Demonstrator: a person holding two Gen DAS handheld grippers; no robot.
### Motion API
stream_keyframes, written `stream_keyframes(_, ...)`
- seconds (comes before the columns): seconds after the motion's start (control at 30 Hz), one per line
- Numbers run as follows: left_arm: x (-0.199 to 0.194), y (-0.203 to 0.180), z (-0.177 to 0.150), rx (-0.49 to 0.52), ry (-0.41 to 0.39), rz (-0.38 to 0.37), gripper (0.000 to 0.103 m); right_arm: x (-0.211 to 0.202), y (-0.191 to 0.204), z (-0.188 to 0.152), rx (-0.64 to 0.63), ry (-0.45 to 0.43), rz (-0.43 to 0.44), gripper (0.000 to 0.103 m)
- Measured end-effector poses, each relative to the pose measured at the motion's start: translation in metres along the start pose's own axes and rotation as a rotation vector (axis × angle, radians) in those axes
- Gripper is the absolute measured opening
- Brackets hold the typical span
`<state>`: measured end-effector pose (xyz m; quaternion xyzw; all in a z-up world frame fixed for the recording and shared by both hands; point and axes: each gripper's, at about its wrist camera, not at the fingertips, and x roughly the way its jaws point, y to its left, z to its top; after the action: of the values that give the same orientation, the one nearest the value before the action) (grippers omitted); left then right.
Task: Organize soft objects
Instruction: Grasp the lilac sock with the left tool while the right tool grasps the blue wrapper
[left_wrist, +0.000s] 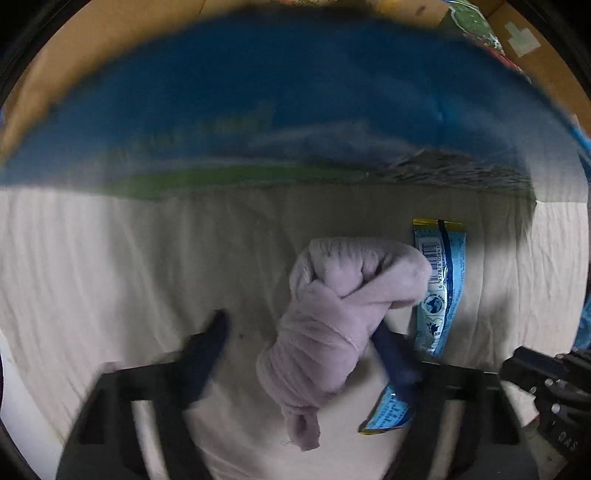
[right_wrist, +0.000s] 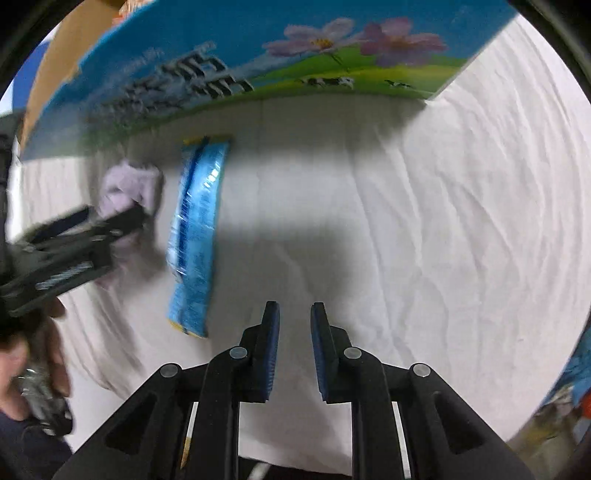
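Here, a soft pale pink bundle of knotted cloth (left_wrist: 332, 325) sits in the middle of the left wrist picture, on a wrinkled white sheet (left_wrist: 110, 266). It is long, and it runs from the bottom middle up toward the upper right. Its fat rolled end is at the top and its small knotted tail is at the bottom.

The left gripper (left_wrist: 303, 350) has its two fingers wide apart, one on each side of the bundle. The right-hand finger (left_wrist: 391, 354) is touching the cloth or just beside it; it is too blurry to tell which.

A long shiny blue snack packet (left_wrist: 439, 288) lies just beside the bundle, standing almost straight up and down in the frame.

At the top is a big blue cardboard box with flowers and cows (right_wrist: 295, 66).

The right gripper (right_wrist: 294, 314), at the bottom middle of its own picture, has fingers a little apart, holding nothing, over the sheet.
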<state>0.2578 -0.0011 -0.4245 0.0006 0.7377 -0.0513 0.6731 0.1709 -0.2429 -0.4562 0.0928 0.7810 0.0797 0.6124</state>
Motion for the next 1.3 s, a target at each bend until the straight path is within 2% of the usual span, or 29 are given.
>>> stream_keyframes(0.03, 0.001, 0.002, -0.002, -0.015, 0.005, -0.019, 0.049, -0.001, -0.004, 0.001, 0.008, -0.006, 0.026, 0.026)
stream_keyframes(0.1, -0.001, 0.008, -0.010, -0.052, -0.006, -0.025, 0.047, -0.002, 0.003, 0.006, 0.025, -0.014, 0.083, 0.035)
stream_keyframes(0.17, -0.005, 0.019, -0.023, -0.116, -0.015, -0.017, 0.045, 0.003, 0.016, 0.010, 0.033, -0.022, 0.113, 0.053)
stream_keyframes(0.23, -0.007, 0.030, -0.038, -0.177, -0.018, -0.013, 0.045, 0.008, 0.026, 0.014, 0.047, -0.031, 0.131, 0.059)
stream_keyframes(0.33, -0.008, 0.040, -0.058, -0.216, -0.021, 0.013, 0.045, 0.015, 0.045, 0.029, 0.071, -0.038, 0.151, 0.059)
stream_keyframes(0.43, 0.004, 0.045, -0.067, -0.227, 0.009, 0.025, 0.045, 0.030, 0.063, 0.038, 0.063, -0.046, 0.085, 0.059)
stream_keyframes(0.5, 0.013, 0.047, -0.069, -0.235, 0.020, 0.024, 0.045, 0.044, 0.080, 0.037, 0.004, -0.022, -0.036, 0.051)
stream_keyframes(0.53, 0.013, 0.047, -0.067, -0.227, 0.007, 0.025, 0.045, 0.043, 0.089, 0.035, -0.035, -0.052, -0.093, 0.037)
stream_keyframes(0.6, 0.014, 0.044, -0.062, -0.204, 0.017, 0.028, 0.045, 0.046, 0.106, 0.031, -0.108, -0.053, -0.182, 0.036)
stream_keyframes(0.7, 0.012, 0.044, -0.051, -0.205, 0.022, 0.020, 0.045, 0.047, 0.104, 0.026, -0.134, -0.007, -0.188, 0.034)
stream_keyframes(0.83, 0.008, 0.057, -0.035, -0.249, 0.010, -0.031, 0.046, 0.042, 0.085, 0.019, -0.162, 0.049, -0.181, 0.033)
stream_keyframes(0.93, 0.008, 0.074, -0.031, -0.314, 0.014, -0.095, 0.046, 0.038, 0.063, 0.017, -0.124, 0.080, -0.138, 0.034)
stream_keyframes(1.0, 0.008, 0.088, -0.030, -0.336, 0.014, -0.117, 0.046, 0.038, 0.047, 0.020, -0.063, 0.095, -0.069, 0.034)
stream_keyframes(1.07, 0.007, 0.092, -0.022, -0.325, 0.008, -0.101, 0.046, 0.033, 0.034, 0.021, -0.023, 0.097, -0.019, 0.034)
stream_keyframes(1.13, 0.007, 0.089, -0.019, -0.305, 0.000, -0.078, 0.044, 0.031, 0.031, 0.024, 0.002, 0.106, -0.005, 0.034)
stream_keyframes(1.23, 0.004, 0.075, -0.014, -0.273, -0.016, -0.048, 0.041, 0.028, 0.036, 0.031, -0.024, 0.110, -0.040, 0.032)
stream_keyframes(1.3, 0.002, 0.062, -0.025, -0.250, -0.022, -0.055, 0.041, 0.032, 0.040, 0.027, -0.049, 0.111, -0.073, 0.031)
